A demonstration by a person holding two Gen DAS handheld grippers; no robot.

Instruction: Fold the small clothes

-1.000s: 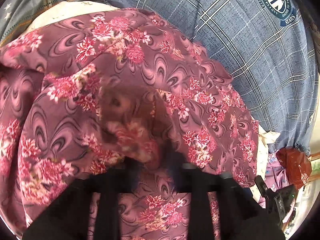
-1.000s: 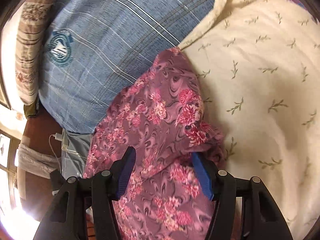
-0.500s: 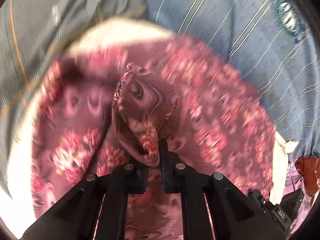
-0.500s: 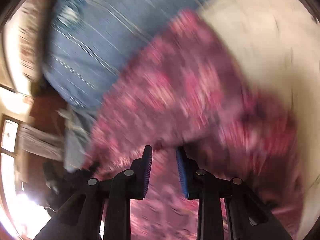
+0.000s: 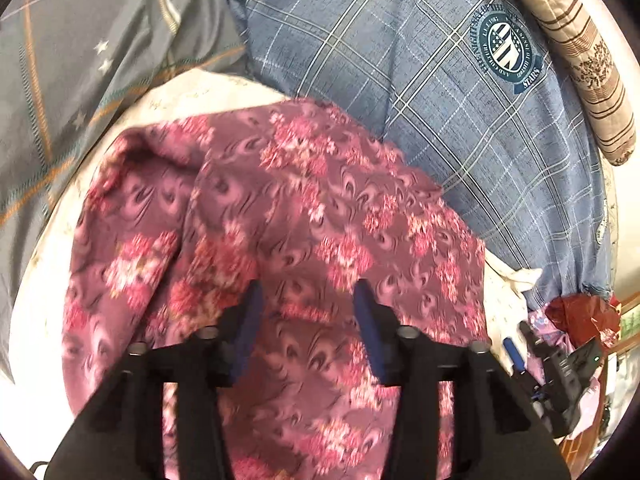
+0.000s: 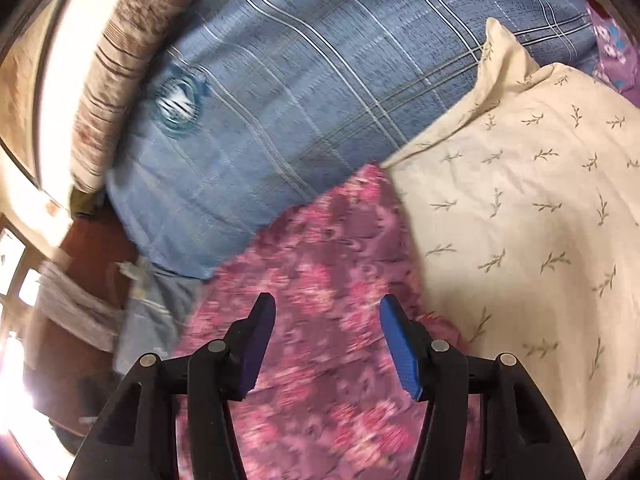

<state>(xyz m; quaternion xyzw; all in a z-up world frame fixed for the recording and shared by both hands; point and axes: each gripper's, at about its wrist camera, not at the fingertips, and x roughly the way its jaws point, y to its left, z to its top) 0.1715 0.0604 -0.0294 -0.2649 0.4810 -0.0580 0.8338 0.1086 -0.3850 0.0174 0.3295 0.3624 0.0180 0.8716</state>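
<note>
garment: floral mauve-pink cloth (image 5: 304, 216) is lying spread on the cream leaf-print pillow (image 6: 520, 216), its far edge touching the blue plaid pillow (image 5: 460, 128); a raised fold is sitting at its far-left corner
left gripper (image 5: 308, 320): hovering over the cloth's near half, jaws standing apart, nothing between the blue pads
right gripper (image 6: 328, 340): hovering over the cloth's right part near the cream pillow, jaws spread, gripping nothing
step (judgement): looking like a regrasp between folds, both tools free and picking the next edge
doing it well: going for a hem or corner, not mid-panel; pinching both layers at once so the top one isn't sliding off
doing it well: taking matching points left and right so the fold line is running straight
doing it well: flattening the bunched far-left corner first, otherwise the lump is getting folded in
risk: thin slippery-looking fabric, shallow bites are likely slipping out; pillow is soft, so pressing down is sinking the pads
blur: both views are smeared, exact hem position is hard to tell
</note>
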